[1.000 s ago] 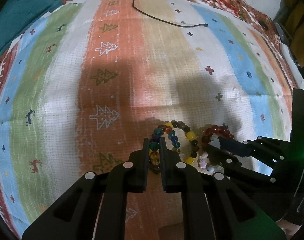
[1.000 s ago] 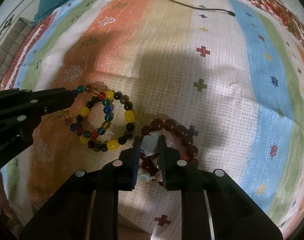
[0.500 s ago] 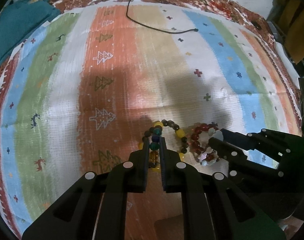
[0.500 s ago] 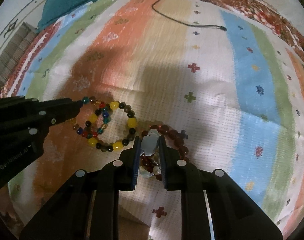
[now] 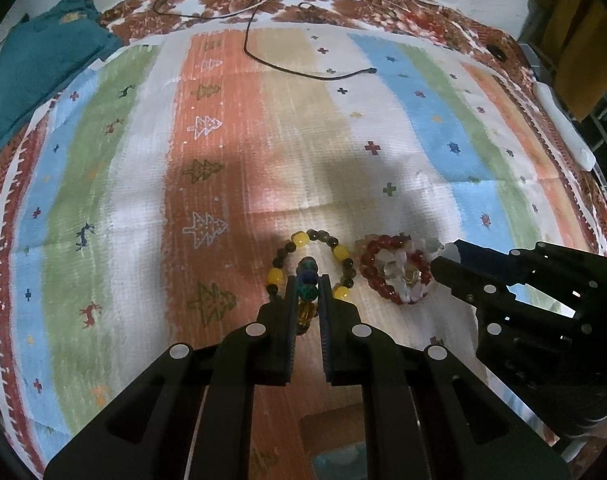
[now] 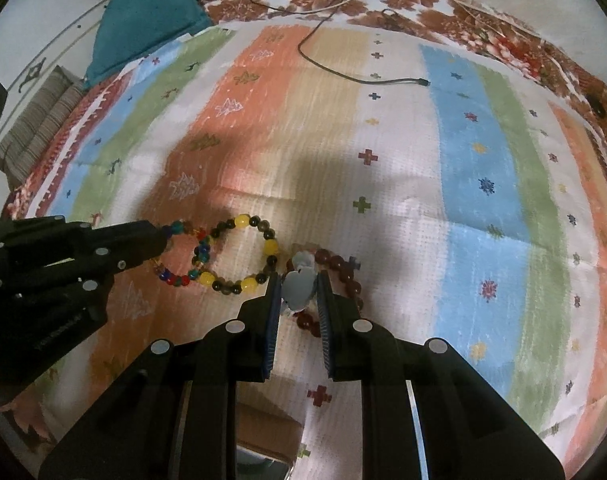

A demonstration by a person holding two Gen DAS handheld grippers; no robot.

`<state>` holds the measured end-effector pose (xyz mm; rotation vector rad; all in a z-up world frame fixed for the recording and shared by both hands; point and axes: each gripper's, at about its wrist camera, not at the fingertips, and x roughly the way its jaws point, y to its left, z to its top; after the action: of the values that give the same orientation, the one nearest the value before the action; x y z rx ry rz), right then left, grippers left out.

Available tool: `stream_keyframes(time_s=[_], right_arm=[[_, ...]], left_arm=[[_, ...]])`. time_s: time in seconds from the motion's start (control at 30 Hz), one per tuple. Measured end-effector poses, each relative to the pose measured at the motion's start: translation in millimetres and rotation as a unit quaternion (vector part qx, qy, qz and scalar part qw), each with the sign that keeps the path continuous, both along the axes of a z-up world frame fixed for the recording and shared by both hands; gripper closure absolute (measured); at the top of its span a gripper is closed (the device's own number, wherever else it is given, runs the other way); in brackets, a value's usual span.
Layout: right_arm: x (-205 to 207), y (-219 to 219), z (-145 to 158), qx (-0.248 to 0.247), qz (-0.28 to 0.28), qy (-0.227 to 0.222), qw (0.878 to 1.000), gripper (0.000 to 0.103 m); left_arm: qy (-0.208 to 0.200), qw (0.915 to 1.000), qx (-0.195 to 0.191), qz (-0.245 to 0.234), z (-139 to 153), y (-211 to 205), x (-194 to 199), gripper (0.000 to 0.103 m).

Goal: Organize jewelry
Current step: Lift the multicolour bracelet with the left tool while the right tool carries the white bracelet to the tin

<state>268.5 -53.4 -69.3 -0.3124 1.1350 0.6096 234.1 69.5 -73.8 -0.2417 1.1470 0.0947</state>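
Observation:
My left gripper [image 5: 306, 284] is shut on a multicoloured bead bracelet [image 5: 307, 280], held above the striped cloth; it also shows in the right wrist view [image 6: 183, 260]. My right gripper [image 6: 298, 284] is shut on a pale white bead bracelet [image 6: 299, 288]. A yellow-and-dark bead bracelet [image 5: 303, 240] lies on the cloth below the left gripper and shows in the right wrist view [image 6: 243, 222]. A dark red bead bracelet [image 5: 375, 272] lies beside it and shows in the right wrist view [image 6: 343, 272].
A striped patterned cloth [image 5: 223, 160] covers the surface. A black cable [image 5: 287, 68] lies at the far side. A teal cloth [image 5: 43, 68] sits at the far left. A cardboard box edge [image 6: 263, 428] shows below the right gripper.
Both grippers have risen away from the cloth, each lifting its bracelet. The yellow-and-dark and red bracelets stay on the cloth.

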Motion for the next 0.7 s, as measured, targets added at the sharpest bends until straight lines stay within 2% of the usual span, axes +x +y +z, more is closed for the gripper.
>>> stream_keyframes(time_s=[0.7], right_arm=[[-40.0,-16.6,39.1,0.019,-0.007,-0.060,0.998,0.084]], left_arm=[[-0.065,0.9976,0.005,-0.022,48.4,-24.1,-44.4,0.094]])
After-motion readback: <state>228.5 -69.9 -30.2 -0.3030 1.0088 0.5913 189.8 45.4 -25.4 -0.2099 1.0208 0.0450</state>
